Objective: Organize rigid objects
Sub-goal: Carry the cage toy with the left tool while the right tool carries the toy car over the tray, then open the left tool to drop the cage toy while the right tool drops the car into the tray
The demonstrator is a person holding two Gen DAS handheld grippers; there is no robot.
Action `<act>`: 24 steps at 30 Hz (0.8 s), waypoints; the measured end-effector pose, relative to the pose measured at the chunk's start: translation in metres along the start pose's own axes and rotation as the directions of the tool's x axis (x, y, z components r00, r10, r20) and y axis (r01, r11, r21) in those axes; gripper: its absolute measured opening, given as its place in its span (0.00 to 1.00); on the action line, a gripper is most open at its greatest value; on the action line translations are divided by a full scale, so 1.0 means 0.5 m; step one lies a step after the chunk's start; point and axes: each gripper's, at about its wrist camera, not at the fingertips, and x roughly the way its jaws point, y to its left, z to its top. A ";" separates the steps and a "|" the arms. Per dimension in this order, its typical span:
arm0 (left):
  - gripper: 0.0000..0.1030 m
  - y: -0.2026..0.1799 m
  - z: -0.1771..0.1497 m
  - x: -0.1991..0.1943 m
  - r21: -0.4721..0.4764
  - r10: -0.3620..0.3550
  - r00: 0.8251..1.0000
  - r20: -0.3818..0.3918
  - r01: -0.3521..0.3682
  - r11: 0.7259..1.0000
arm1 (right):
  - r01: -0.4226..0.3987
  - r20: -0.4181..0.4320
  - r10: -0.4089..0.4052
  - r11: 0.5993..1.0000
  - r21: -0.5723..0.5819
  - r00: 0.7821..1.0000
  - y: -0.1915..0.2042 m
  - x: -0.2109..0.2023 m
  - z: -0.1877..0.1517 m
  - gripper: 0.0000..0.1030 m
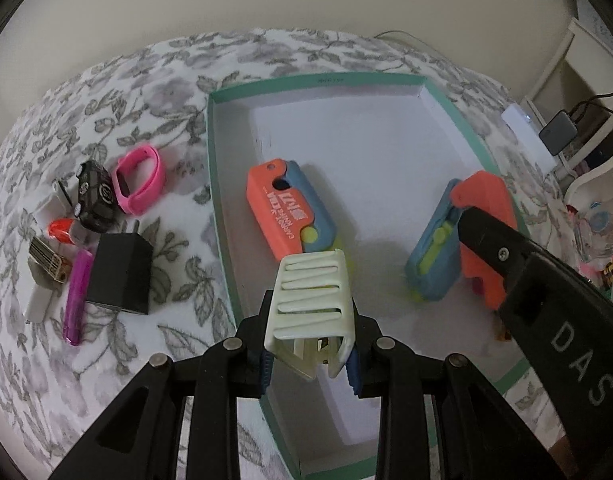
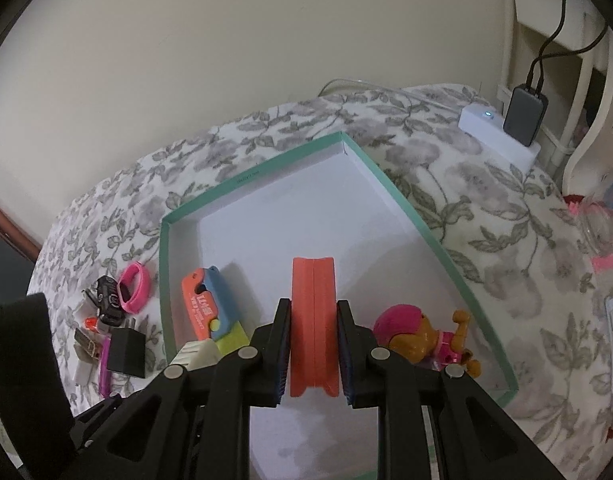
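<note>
A shallow teal-rimmed box with a white floor lies on a flowered cloth; it also shows in the right wrist view. My left gripper is shut on a pale slotted plastic clip above the box's near left part. An orange-and-blue toy knife lies inside the box. My right gripper is shut on a second orange-and-blue toy knife, held above the box floor; it shows in the left wrist view. A pink-and-tan toy dog lies in the box.
Left of the box lie a pink wristband, a black toy car, a black charger, a purple stick, a red lipstick and a gold item. A white device and power bank sit far right.
</note>
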 end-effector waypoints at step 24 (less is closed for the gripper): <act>0.56 -0.008 -0.006 0.003 0.007 -0.056 0.998 -0.024 0.056 0.998 | 0.046 -0.113 -0.038 0.997 0.068 0.993 -0.023 0.028 -0.015 0.52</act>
